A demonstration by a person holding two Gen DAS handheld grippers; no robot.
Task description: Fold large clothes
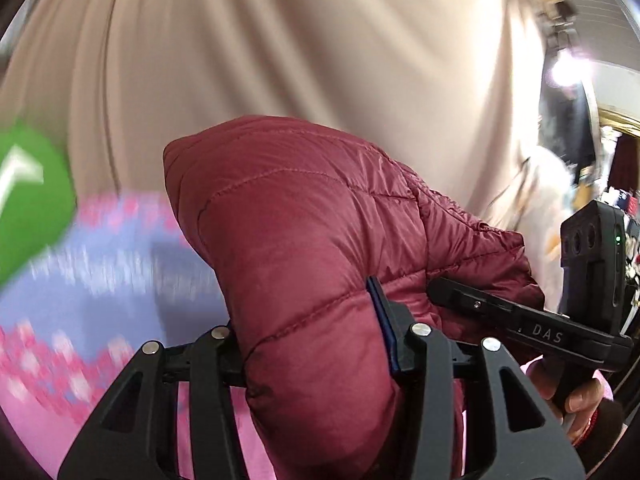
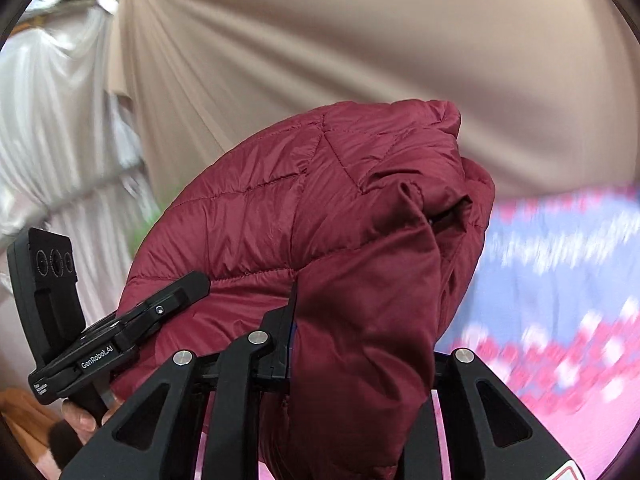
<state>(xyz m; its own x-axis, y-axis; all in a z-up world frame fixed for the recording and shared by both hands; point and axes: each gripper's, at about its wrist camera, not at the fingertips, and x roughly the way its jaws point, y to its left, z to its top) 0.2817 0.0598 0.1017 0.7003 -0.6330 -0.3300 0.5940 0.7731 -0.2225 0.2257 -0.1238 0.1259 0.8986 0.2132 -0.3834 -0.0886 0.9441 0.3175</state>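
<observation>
Puffy quilted maroon jacket (image 1: 304, 240) (glossy, bunched) pinched in both grippers' jaws; beige drapes (image 1: 280, 40) behind.

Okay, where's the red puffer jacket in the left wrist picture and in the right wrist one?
Left wrist: jacket fills the centre, bunched between this gripper's fingers.
Right wrist: jacket fills the centre, draped over this gripper's fingers.
Shared landmark: beige curtain behind it in both views.
</observation>
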